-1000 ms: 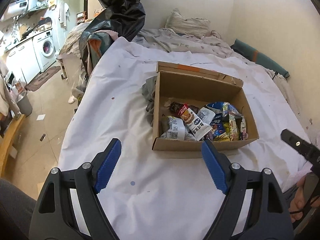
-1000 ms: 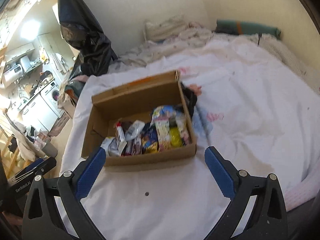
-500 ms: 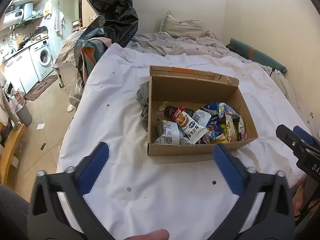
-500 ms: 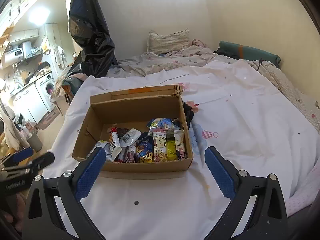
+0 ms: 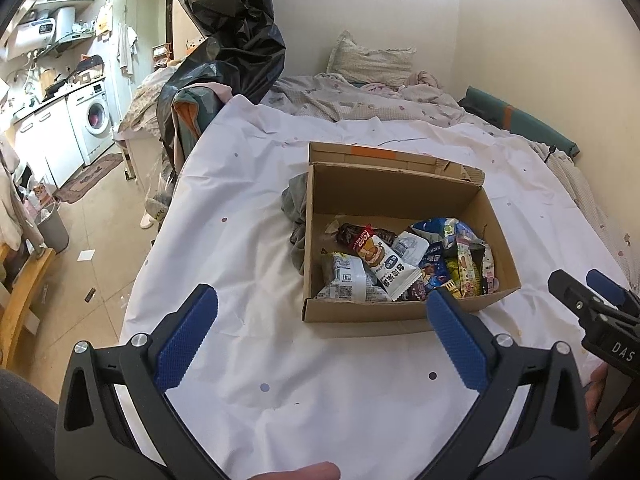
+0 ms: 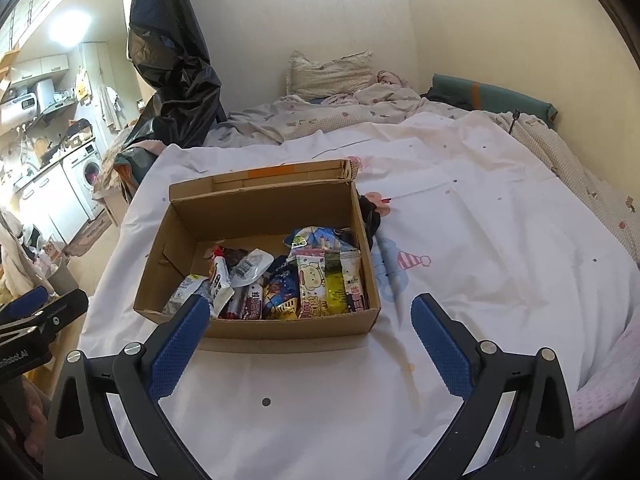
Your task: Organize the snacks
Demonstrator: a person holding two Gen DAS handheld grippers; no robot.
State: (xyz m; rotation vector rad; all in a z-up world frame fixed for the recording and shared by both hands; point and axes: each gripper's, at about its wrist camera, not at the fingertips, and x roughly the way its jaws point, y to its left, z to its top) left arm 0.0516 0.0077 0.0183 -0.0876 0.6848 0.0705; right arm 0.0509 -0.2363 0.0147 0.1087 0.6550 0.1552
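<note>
on a white sheet (image 5: 248, 240) over a bed stood one open cardboard box (image 6: 256, 326), flaps up, its near wall facing both grippers. snacks (image 6: 304, 280) lay inside, heaped against that wall and toward the right corner: upright packets at right, loose wrappers overlapping at left, far floor of box bare. none seen outside it on the sheet. a dark cloth (image 5: 294, 204) lay bunched against the box's left wall. left gripper (image 5: 320, 328) spread wide, holding nothing, hovering short of the box; right gripper (image 6: 310, 328) likewise wide and empty, its left finger crossing the box's near-left corner in view. the scene fit either a heap awaiting sorting or a box already filled. risks, as judged: slick overlapping wrappers could slip from the pads or come up two at a time; a finger catching the light box's wall could skid it on the soft bedding or tip it; a hard squeeze could crush contents.
</note>
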